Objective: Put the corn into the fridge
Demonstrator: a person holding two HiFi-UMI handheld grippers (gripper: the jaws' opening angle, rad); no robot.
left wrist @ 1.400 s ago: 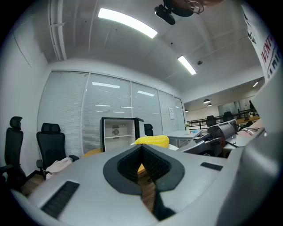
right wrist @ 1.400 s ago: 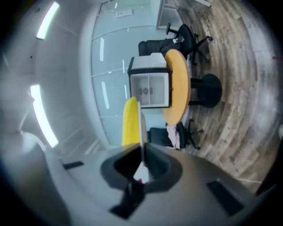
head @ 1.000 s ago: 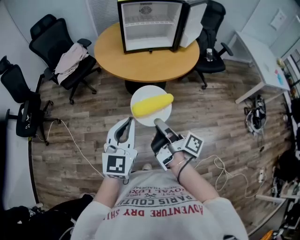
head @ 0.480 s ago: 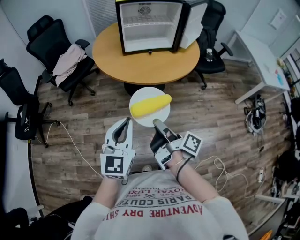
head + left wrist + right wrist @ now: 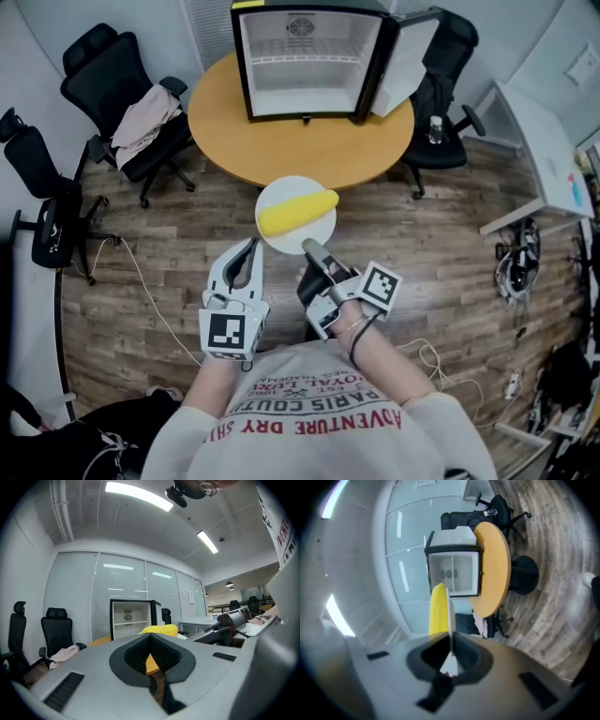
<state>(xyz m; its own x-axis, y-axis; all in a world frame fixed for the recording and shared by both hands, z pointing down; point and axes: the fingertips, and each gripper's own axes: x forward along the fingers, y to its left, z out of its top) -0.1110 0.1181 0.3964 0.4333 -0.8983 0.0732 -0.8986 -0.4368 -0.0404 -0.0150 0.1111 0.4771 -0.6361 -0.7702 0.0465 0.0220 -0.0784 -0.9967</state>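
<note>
A yellow corn cob (image 5: 297,209) lies on a round white plate (image 5: 323,228). My right gripper (image 5: 307,246) is shut on the plate's near rim and holds it level above the wooden floor. In the right gripper view the plate (image 5: 449,616) shows edge-on with the corn (image 5: 437,609) on it. My left gripper (image 5: 253,246) is beside the plate, left of it, shut and empty. Ahead, the small black fridge (image 5: 309,61) stands on the round orange table (image 5: 300,141) with its door (image 5: 408,56) swung open to the right. Its white shelves hold nothing. From the left gripper view I see the corn (image 5: 159,630) and the fridge (image 5: 129,618).
Black office chairs (image 5: 103,75) stand left of the table, one draped with a pale cloth (image 5: 145,112). Another chair (image 5: 441,122) with a bottle on its seat is behind the fridge door. A white desk (image 5: 548,159) is at the right. Cables (image 5: 141,281) trail on the floor.
Both grippers and the plate with the corn have moved forward toward the table. The right gripper's hold on the plate is unchanged.
</note>
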